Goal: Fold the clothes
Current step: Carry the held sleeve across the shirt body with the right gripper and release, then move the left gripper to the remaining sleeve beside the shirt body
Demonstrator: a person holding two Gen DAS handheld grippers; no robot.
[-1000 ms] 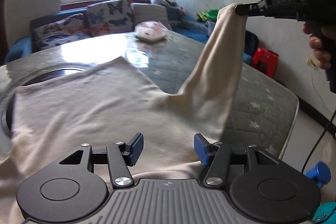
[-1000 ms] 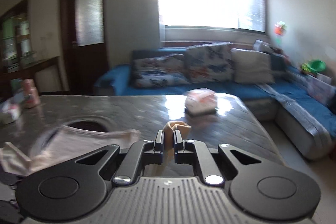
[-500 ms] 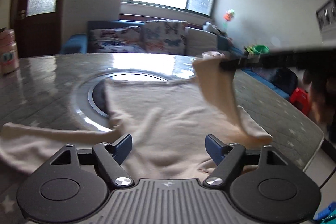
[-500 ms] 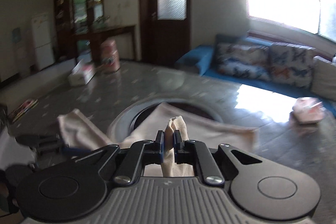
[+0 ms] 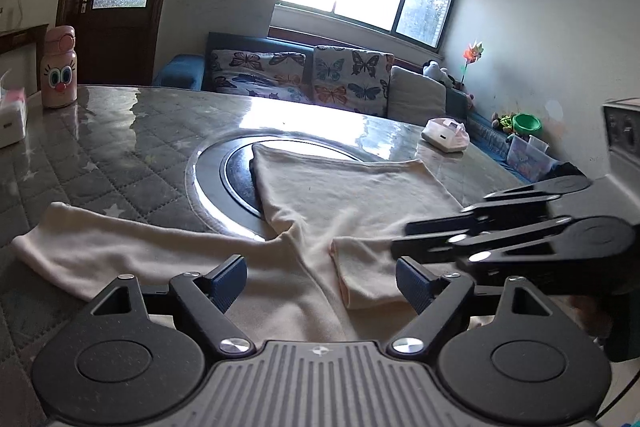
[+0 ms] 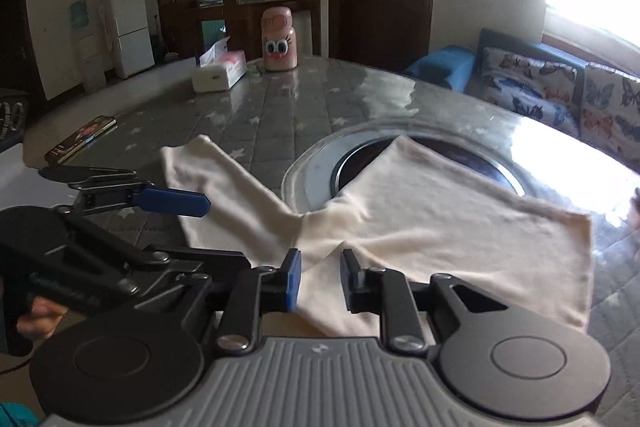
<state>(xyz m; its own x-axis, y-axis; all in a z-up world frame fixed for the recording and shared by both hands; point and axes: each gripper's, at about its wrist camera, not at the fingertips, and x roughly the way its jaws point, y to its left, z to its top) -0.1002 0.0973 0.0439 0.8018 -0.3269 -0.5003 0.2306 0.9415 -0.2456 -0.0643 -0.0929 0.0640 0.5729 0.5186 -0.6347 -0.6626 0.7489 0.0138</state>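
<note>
Shirt (image 5: 344, 195) lying flat on worktop (image 5: 120, 147), one sleeve (image 5: 120, 251) stretching out sideways, nearer left claw (image 5: 320, 281); both claws gaping, empty, right claw (image 6: 320, 281) hovering over folded sleeve (image 5: 368, 267).

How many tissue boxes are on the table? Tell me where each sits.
2: one tissue box beside the pink bottle, another at the table edge nearest the sofa.
</note>
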